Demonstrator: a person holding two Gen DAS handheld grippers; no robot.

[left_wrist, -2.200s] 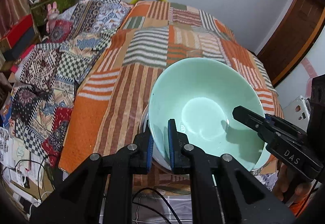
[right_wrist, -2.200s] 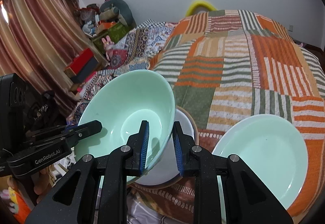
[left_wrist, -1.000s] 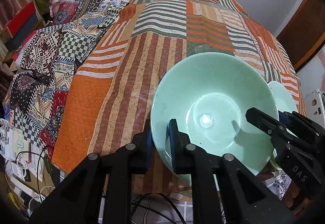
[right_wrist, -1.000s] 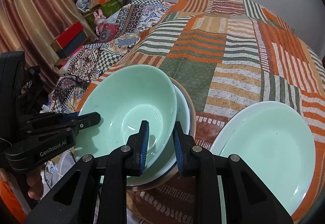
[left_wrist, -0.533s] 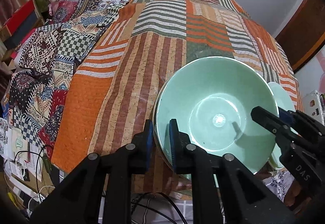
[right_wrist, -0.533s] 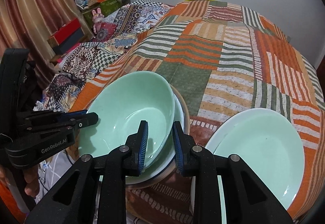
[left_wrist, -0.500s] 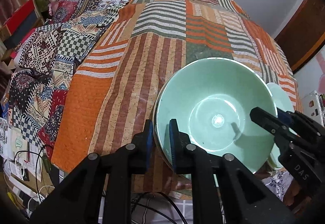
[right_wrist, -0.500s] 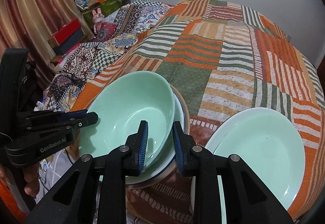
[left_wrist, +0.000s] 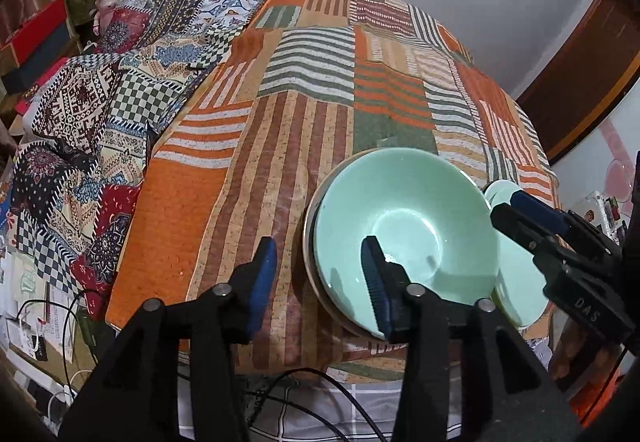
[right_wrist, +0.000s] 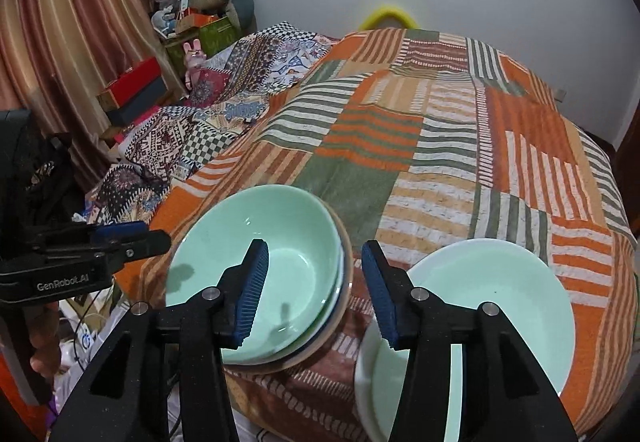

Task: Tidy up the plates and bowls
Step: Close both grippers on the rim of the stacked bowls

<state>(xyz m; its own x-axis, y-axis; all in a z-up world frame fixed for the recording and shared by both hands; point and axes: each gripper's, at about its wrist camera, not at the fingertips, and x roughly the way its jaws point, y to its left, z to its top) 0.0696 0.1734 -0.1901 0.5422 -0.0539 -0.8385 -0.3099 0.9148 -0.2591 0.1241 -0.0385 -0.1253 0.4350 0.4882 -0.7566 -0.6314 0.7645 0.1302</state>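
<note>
- Left wrist view: we see our left gripper [left_wrist: 320, 266] close to us, pointing down at the bed. Its jaws are opening. The near rim of the green bowl [left_wrist: 404, 226] sits between the two blue pads, but the pads do not press on it.
- Right wrist view: our right gripper [right_wrist: 314, 288] also tips down at the bed, and its jaws are opening too. The bowl's [right_wrist: 260, 274] right rim lies between its pads with gaps on both sides.
- We see part of a hand [right_wrist: 42, 338] under the left gripper, at the left edge of the right wrist view.
- The green bowl sits mouth up, nested on top of other bowls [right_wrist: 340, 306]. Their rims peek out below it. It is round, so it has no long side.
- The stack stands on the striped blanket [right_wrist: 420, 145], near the bed's close edge.
- Just to the right of the stack lies a green plate [right_wrist: 492, 294], flat and face up, with a white plate [right_wrist: 366, 382] under it.
- Farther left, a patterned quilt [left_wrist: 120, 97] covers the bed's side.
</note>
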